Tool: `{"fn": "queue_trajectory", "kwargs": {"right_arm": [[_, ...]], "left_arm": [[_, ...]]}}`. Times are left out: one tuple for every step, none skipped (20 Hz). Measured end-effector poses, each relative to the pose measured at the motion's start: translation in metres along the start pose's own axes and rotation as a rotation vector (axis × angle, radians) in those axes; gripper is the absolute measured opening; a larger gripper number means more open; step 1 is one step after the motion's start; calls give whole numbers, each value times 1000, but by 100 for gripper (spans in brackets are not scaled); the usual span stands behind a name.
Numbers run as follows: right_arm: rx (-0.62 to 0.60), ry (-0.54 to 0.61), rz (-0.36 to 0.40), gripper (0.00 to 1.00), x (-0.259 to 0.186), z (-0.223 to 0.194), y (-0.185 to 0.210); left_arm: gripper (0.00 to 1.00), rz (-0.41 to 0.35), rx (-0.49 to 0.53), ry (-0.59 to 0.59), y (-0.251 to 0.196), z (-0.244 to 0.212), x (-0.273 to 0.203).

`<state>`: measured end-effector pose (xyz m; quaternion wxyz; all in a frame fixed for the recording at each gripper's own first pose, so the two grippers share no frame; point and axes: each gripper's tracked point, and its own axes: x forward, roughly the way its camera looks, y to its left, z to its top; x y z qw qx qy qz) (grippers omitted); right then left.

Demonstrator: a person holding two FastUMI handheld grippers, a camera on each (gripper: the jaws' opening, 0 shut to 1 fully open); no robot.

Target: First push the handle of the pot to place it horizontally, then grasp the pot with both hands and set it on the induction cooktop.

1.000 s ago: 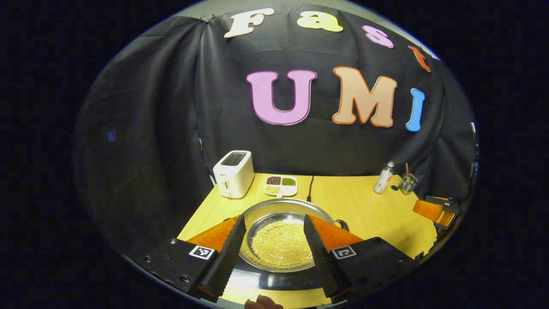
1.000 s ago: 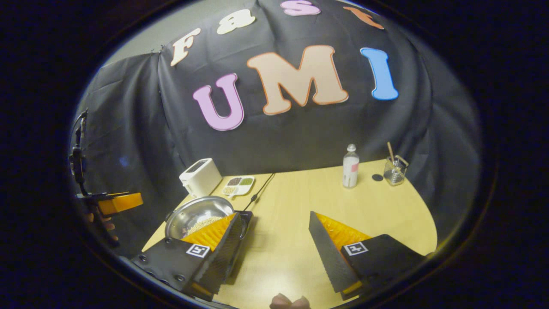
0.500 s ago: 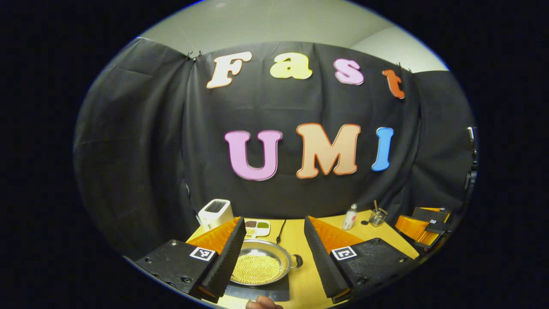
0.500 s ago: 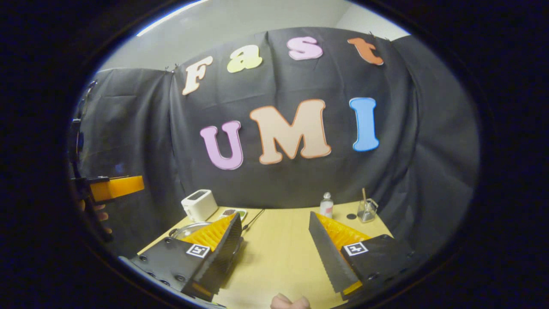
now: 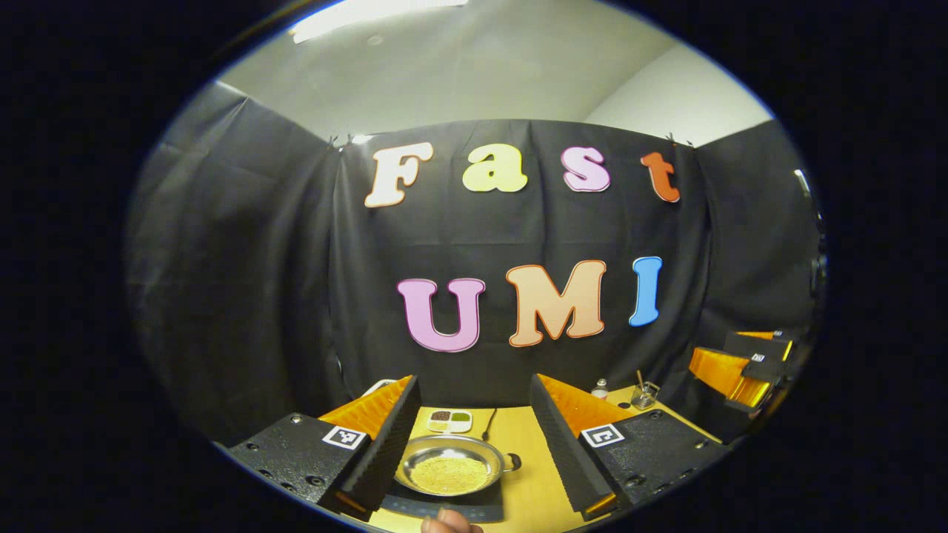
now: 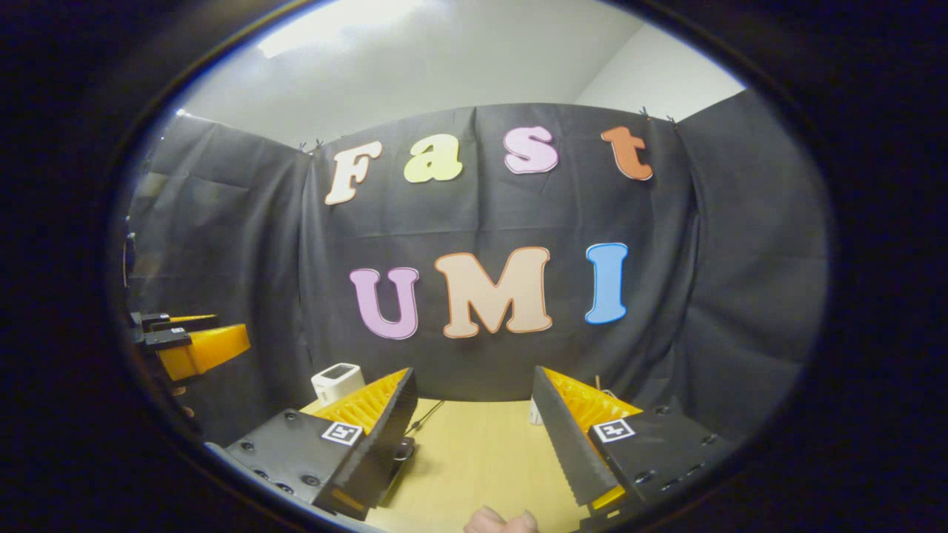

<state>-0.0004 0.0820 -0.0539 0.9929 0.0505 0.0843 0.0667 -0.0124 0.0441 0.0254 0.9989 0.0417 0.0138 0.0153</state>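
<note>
A steel pot (image 5: pixel 452 470) holding yellow grains rests on the dark induction cooktop (image 5: pixel 474 511) at the table's near edge. Its small black handle (image 5: pixel 512 464) points right. In the left gripper view my left gripper (image 5: pixel 474 385) is open and empty, held high above and behind the pot, apart from it. My right gripper (image 6: pixel 474 370) is open too, with nothing between its fingers, over bare table to the pot's right. Off to one side each view shows the other gripper: the right gripper (image 5: pixel 740 366) and the left gripper (image 6: pixel 192 348).
A white toaster (image 6: pixel 337 380) stands at the back left. Behind the pot sit a divided dish (image 5: pixel 449 420) of grains and a black cable (image 5: pixel 489 423). A bottle (image 5: pixel 600 389) and a glass (image 5: pixel 644 396) stand at the back right of the wooden table (image 6: pixel 474 459).
Both grippers have risen and drawn back from the table, tilting upward. The pot now looks smaller and farther; it stays on the cooktop. Both grippers stay open.
</note>
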Motion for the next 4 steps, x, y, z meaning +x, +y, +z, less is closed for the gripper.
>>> {"fn": "queue_trajectory", "kwargs": {"right_arm": [[4,5,0,93,-11,-3,2],[3,6,-5,94,-19,-5,3],[-6,5,-15,94,-27,-7,1],[-21,2,-28,94,-34,-8,-3]], "left_arm": [[90,-7,12,-14,-4,2,-7],[90,-24,3,-20,-9,2,-12],[89,-42,-23,-27,-16,2,-17],[90,-55,-55,-16,-20,-1,-22]]}}
